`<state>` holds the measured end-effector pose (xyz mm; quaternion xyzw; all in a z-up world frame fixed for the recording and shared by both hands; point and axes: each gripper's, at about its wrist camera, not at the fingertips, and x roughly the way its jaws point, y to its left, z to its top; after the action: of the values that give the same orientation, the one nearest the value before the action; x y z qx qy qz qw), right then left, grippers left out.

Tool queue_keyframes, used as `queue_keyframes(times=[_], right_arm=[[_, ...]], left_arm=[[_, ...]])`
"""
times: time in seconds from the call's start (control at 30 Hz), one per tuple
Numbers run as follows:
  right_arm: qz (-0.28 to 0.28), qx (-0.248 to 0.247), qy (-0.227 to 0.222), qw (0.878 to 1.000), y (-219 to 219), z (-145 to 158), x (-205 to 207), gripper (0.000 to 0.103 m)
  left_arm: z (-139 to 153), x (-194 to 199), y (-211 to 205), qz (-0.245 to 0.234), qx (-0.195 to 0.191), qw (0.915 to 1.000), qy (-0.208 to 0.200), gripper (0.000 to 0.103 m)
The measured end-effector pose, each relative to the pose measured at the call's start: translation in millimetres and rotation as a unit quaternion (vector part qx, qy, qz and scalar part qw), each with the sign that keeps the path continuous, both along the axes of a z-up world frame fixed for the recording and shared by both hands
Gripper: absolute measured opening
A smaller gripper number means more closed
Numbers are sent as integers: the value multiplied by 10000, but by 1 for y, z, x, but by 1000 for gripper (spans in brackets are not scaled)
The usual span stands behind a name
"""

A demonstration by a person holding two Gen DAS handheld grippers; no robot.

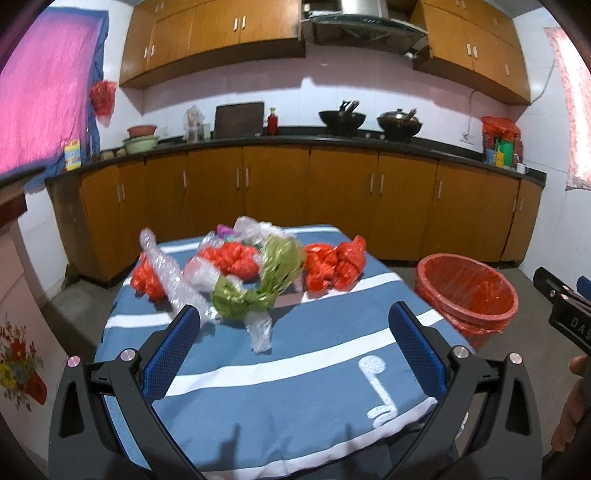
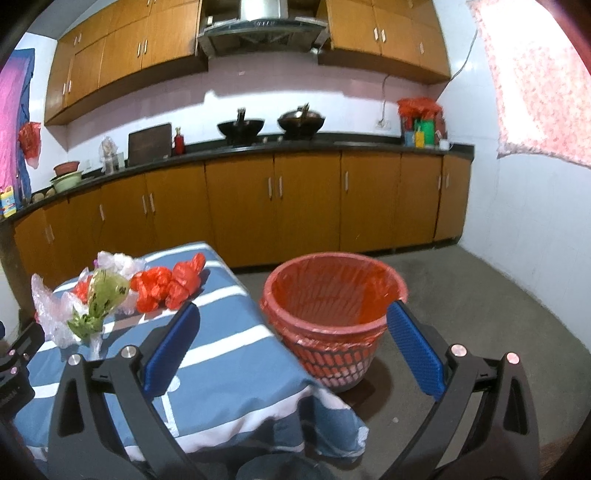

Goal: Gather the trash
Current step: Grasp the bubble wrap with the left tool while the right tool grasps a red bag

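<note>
Ahead of the gripper, orange-brown base cabinets are lining white tiled walls under a black counter; wall cabinets are hanging above, and grey concrete floor is spreading rightward.

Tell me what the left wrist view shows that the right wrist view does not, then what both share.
Only the left wrist view shows the white music note on the tablecloth, the bubble wrap roll, and the open left gripper. Only the right wrist view shows the bin's mesh wall down to the floor, and the open right gripper. Both show the crumpled bag pile, including the green bag, the red-lined bin, and the kitchen counter.
</note>
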<state>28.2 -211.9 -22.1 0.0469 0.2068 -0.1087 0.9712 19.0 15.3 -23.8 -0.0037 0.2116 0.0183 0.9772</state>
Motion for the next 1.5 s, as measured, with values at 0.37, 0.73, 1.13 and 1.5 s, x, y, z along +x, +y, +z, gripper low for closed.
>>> queue_keyframes(times=[0.37,0.73,1.13,1.5], right_arm=[[721,318,693,9945,36,-21,103,79],[1002,371,1228,9867,92,-52,241,76],[1061,418,1758,9778,117,-96,318,71],[1224,720,1695,9753,97,-102,295,31]], left_arm=[[-16,27,85,1161,-230,9925,309,98],[-14,69,152,1915,-405,9804,214,97],[-16,99,166,1883,-317,9814,184,97],[-29,124,165,1721,-475,9818,654,81]])
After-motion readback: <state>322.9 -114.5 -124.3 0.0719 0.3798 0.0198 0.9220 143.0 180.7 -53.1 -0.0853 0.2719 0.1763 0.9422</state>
